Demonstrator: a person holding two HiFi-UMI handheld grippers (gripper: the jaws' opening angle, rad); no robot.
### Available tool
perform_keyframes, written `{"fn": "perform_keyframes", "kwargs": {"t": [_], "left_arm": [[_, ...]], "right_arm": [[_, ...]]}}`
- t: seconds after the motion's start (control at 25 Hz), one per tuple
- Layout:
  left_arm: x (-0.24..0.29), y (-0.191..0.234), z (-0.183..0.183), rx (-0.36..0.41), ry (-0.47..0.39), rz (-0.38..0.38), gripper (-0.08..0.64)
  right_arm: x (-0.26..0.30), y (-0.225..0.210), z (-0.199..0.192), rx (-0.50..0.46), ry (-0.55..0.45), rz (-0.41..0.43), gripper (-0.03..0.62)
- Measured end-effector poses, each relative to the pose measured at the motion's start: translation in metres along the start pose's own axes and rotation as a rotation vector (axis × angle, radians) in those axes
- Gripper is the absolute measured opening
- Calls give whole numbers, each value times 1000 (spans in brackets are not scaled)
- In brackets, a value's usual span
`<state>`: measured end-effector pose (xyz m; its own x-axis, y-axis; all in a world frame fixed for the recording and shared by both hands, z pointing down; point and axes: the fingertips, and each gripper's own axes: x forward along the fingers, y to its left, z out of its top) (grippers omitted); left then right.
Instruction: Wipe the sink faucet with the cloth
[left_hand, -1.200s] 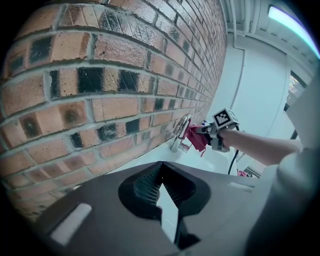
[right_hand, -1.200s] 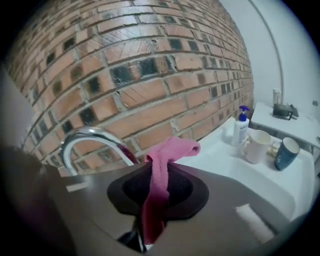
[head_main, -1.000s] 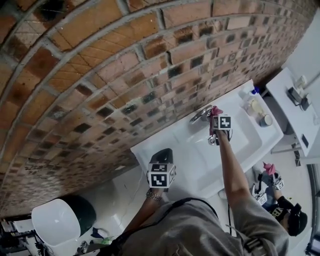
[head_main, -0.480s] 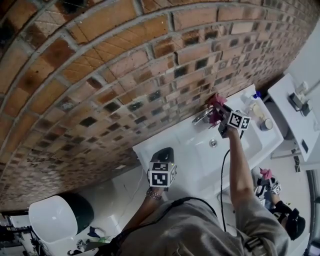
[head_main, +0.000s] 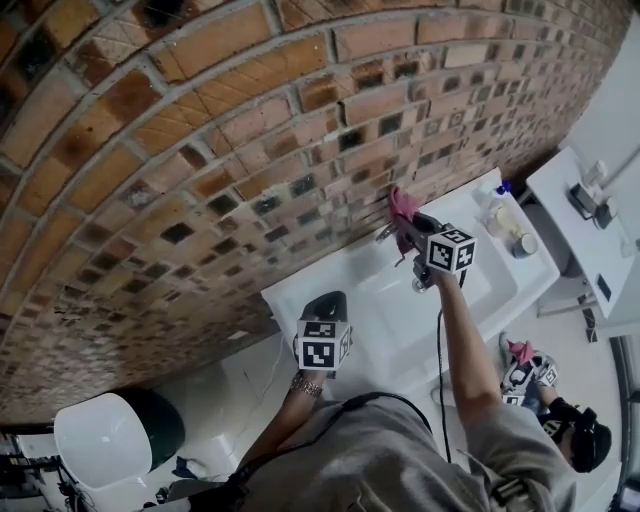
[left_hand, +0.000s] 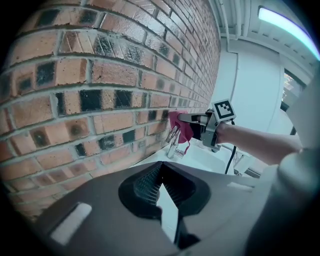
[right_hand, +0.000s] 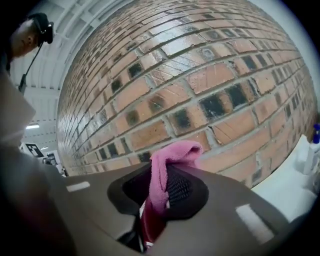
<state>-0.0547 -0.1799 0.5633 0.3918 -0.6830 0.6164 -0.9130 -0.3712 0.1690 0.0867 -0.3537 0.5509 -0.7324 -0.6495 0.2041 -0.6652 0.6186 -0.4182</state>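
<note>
A chrome faucet stands at the back of the white sink, against the brick wall. My right gripper is shut on a pink cloth and holds it over the faucet's top, close to the bricks. From the left gripper view the cloth hangs onto the faucet in front of the right gripper. In the right gripper view the cloth bulges out of the shut jaws; the faucet is hidden there. My left gripper hangs shut and empty over the sink's left edge.
A spray bottle and a small jar stand at the sink's right end. A white shelf lies further right. A white bowl-shaped fixture sits at lower left. Another person crouches at lower right.
My right gripper has risen with the cloth from over the basin to the faucet, then shifted left along it toward the wall. The left gripper has stayed put.
</note>
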Motion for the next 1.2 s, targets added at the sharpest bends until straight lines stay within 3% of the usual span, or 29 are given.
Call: {"fn": "perform_keyframes", "kwargs": {"t": [0.2,0.28,0.36,0.48,0.56,0.72,0.88,0.96,1.2], "left_arm": [[-15,-11,-6,13,-2,8,20],[-24,-16,-7,12,-11,15,20],[-35,-21,-12,6,-16,27,20],[-55,-25,-30,-11,-5,56,20],[-72,-30,-47,-20,7,66,20],[-98,-20,-84,-67,26,108,20],[-112,-36,-105,-80,14,51,20],[-127,-49,-112,-66,-6,9,20],[-190,-73,-156,-42,-58,-67,20]], "right_arm": [[18,38,-35,-141,129,-3,57],[22,44,-49,-144,179,-22,55],[26,44,-81,-159,295,-40,55],[16,18,-147,-80,478,-166,57],[-6,10,-160,29,445,-226,57],[-39,59,-142,129,241,-165,57],[-91,115,-138,224,106,-207,69],[-112,149,-143,232,86,-200,64],[-157,254,-156,126,46,-203,63]]}}
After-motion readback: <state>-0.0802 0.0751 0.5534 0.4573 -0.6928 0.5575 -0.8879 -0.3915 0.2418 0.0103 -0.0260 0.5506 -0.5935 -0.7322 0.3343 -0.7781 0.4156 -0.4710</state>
